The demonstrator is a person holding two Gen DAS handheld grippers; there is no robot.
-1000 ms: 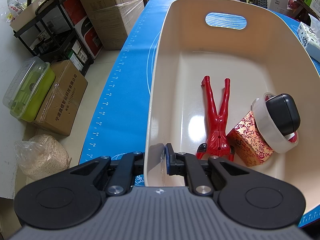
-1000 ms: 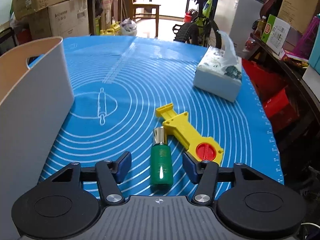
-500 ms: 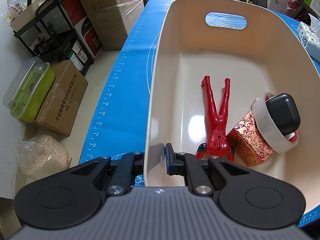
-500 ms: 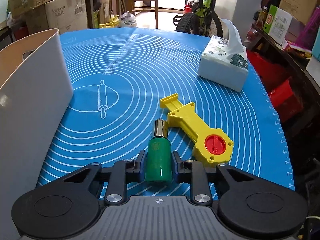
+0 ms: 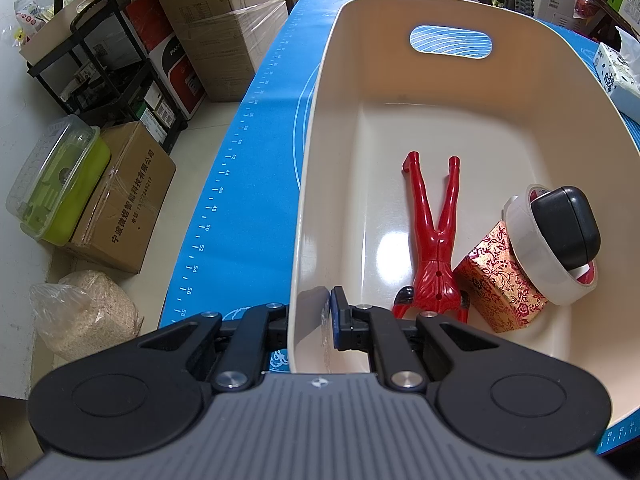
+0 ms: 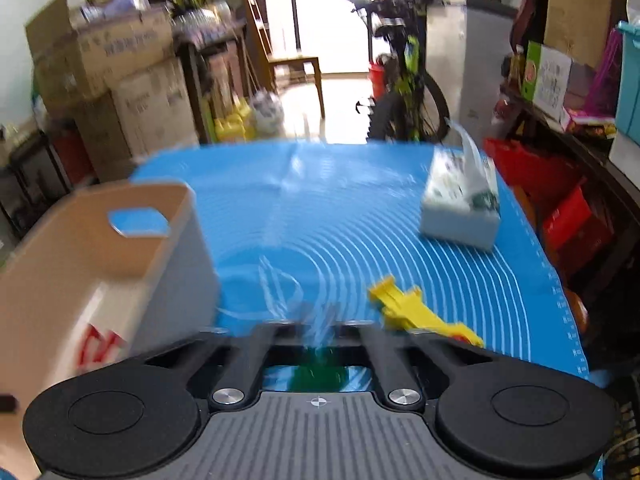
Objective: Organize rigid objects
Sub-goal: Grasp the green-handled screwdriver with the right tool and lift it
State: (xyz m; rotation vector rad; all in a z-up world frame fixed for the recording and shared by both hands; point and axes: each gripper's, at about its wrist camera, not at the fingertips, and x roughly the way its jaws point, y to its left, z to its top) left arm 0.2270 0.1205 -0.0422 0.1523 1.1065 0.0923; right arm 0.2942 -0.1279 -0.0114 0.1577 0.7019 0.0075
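Two grippers divide the work: the left gripper (image 5: 310,322) clamps the bin (image 5: 316,184) wall at lower centre, steadying it, while the right gripper (image 6: 318,334) grasps the blurred green bottle (image 6: 320,374) at bottom centre, likely bound for the bin.

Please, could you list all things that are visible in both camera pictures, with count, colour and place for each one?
bin: 1, cream, on the mat, its near wall clamped by the left gripper
figure: 1, red, lying on the bin floor
gift box: 1, red and gold, in the bin, right of the figure
tape roll: 1, white, leaning on the gift box
case: 1, black, resting in the tape roll
green bottle: 1, green, blurred, between the right jaws
yellow tool: 1, yellow, on the mat
tissue pack: 1, white, far right of the mat
mat: 1, blue
left gripper: 1, black, jaws astride the bin wall
right gripper: 1, black, holding the bottle
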